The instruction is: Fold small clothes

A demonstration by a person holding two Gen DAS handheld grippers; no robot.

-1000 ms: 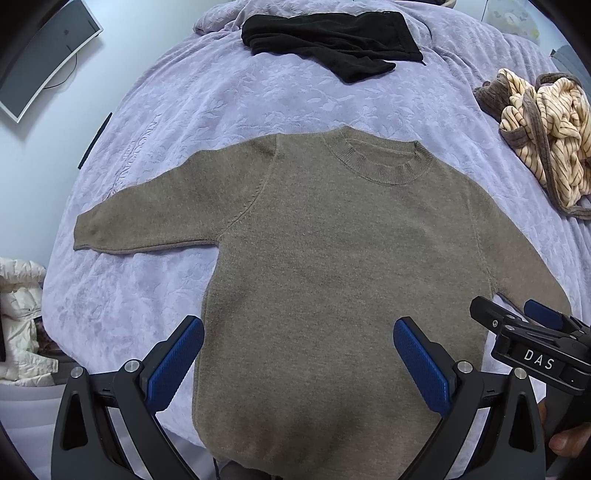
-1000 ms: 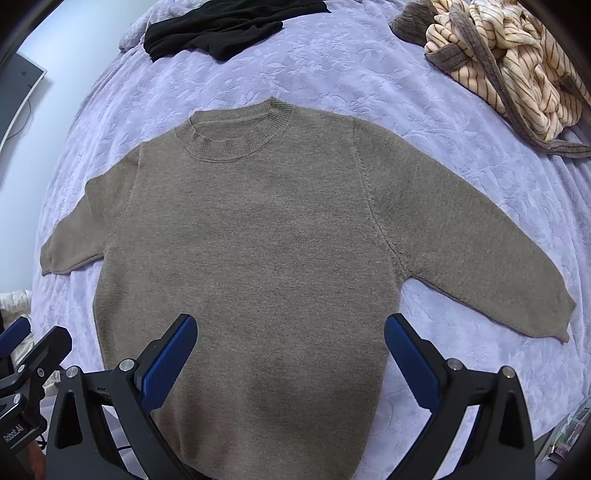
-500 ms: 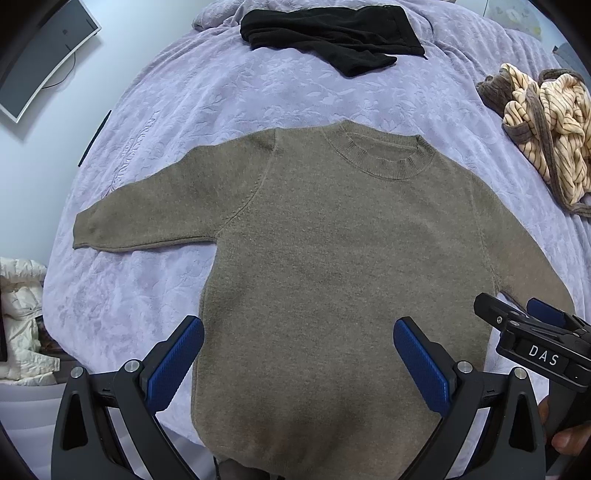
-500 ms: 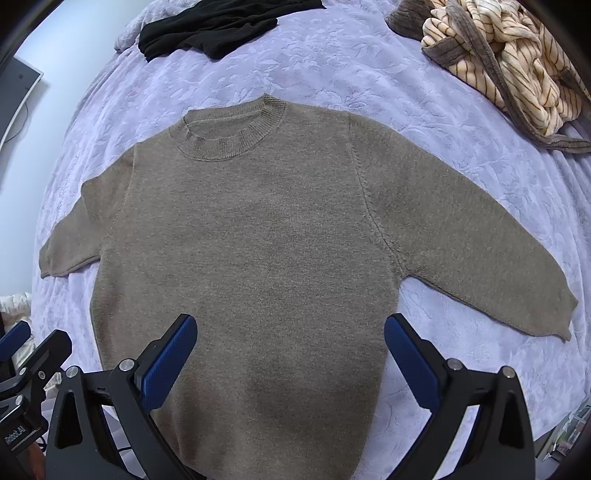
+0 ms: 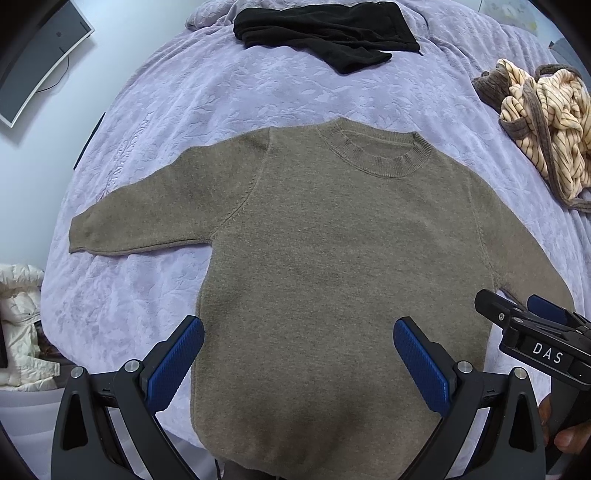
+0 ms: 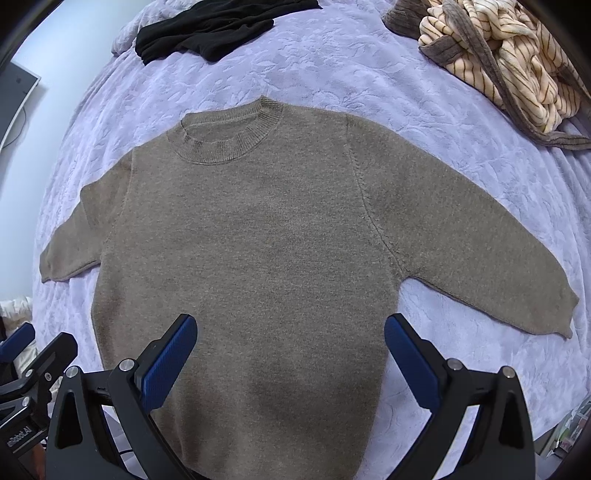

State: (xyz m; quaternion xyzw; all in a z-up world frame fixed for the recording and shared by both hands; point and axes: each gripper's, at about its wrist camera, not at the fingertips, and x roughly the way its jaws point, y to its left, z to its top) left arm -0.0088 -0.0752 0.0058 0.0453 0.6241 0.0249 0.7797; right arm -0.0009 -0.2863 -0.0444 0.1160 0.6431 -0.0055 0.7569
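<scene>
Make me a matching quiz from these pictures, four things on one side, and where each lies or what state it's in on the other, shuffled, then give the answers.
Things:
1. brown sweater
2. black garment
3. striped garment
4. left claw

Places or states:
A. crumpled in a heap at the bed's far right
B. open, holding nothing, above the hem
C. spread flat, sleeves out to both sides
D. lying at the far end of the bed, beyond the collar

Pairs: 1-C, 2-D, 3-A, 4-B
</scene>
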